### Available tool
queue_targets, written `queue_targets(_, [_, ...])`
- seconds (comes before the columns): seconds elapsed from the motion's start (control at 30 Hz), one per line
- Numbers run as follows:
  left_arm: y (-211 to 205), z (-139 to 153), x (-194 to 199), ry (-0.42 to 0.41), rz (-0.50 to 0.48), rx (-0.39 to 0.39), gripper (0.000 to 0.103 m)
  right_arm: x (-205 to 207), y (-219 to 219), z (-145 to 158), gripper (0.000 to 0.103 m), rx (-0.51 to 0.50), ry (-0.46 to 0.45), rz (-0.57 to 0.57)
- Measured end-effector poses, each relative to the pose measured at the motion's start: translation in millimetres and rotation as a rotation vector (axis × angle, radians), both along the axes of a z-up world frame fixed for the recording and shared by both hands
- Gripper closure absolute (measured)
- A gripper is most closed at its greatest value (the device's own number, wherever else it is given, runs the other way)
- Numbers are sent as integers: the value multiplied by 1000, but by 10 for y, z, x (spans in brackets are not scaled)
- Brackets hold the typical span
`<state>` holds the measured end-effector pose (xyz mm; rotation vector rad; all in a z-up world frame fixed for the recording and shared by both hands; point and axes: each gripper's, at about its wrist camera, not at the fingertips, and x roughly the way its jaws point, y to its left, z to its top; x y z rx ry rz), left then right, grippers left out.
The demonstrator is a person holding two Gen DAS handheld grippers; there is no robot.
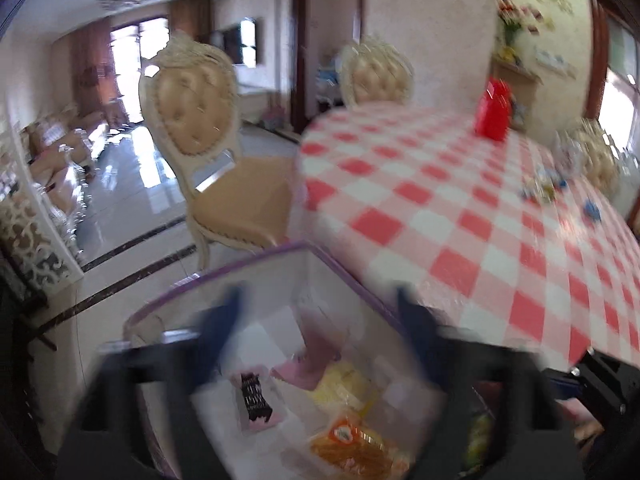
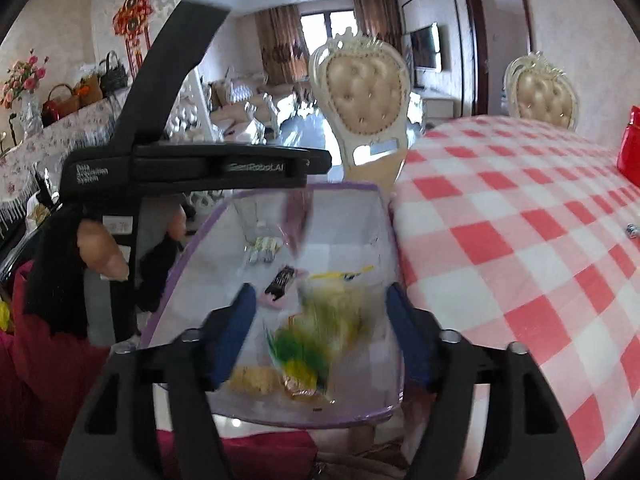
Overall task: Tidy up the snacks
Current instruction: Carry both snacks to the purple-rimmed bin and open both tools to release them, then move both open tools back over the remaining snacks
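A white fabric bin with a purple rim (image 1: pixel 240 270) (image 2: pixel 192 248) stands against the table's edge. It holds an orange packet (image 1: pixel 352 444), a yellow packet (image 1: pixel 340 380) and a black-and-pink packet (image 1: pixel 254 396) (image 2: pixel 282 280). My left gripper (image 1: pixel 320 312) hangs open over the bin with nothing between its blue pads. My right gripper (image 2: pixel 320 296) is also open above the bin. A blurred green-and-yellow packet (image 2: pixel 316 340) lies loose below its jaws, with the pads apart from it. In the right wrist view, a hand (image 2: pixel 100 252) holds the left tool's black housing (image 2: pixel 216 166).
The table with a red-and-white checked cloth (image 1: pixel 460 208) (image 2: pixel 520 220) fills the right side. On it stand a red box (image 1: pixel 494 110) (image 2: pixel 630 148) and several small loose snacks (image 1: pixel 540 188) at the far right. A cream padded chair (image 1: pixel 192 120) (image 2: pixel 360 92) stands behind the bin.
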<state>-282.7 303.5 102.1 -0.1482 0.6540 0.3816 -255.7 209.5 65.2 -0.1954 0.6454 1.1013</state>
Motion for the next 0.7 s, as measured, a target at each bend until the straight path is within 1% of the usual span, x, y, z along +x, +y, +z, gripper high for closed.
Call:
queue_targets(0.07, [-40, 49, 1, -20, 15, 9, 17, 89, -114, 46, 31, 27, 6, -37])
queue_targets(0.1, [-85, 73, 21, -26, 14, 10, 15, 149, -206, 66, 29, 42, 11, -70])
queue_targets(0.13, [-125, 92, 34, -35, 17, 12, 10, 203, -295, 81, 25, 57, 17, -102])
queue_targets(0.2, [-248, 140, 53, -67, 31, 21, 4, 320, -471, 101, 21, 89, 31, -160])
queue_targets(0.23, [-360, 176, 73, -92, 27, 24, 2, 401, -619, 115, 17, 119, 39, -211])
queue_targets(0.3, [-575, 246, 129, -123, -19, 24, 2, 544, -900, 154, 16, 158, 49, -281])
queue_targets(0.37, [-895, 330, 270, -142, -107, 19, 2, 706, -1126, 171, 16, 160, 56, -355])
queue_targets(0.4, [-1046, 371, 346, -150, -154, 17, 2, 807, -1317, 172, 16, 158, 67, -422])
queue_targets(0.43, [-1289, 437, 491, -156, -228, 14, 2, 873, -1443, 159, 16, 158, 81, -465])
queue_targets(0.5, [-1611, 493, 731, -145, -309, 14, 2, 1047, -1784, 99, 16, 164, 121, -569])
queue_targets(0.53, [-1842, 523, 938, -131, -368, 10, 2, 1149, -2001, 48, 16, 154, 140, -640])
queue_targets(0.57, [-2004, 523, 1098, -120, -405, -5, 2, 1265, -2245, -14, 16, 137, 161, -715])
queue_targets(0.63, [-2313, 441, 1508, -82, -445, -62, 2, 1379, -2663, -80, 16, 163, 178, -820])
queue_targets(0.7, [-2533, 265, 1894, -45, -443, -110, 2, 1497, -3111, -127, 16, 164, 184, -946])
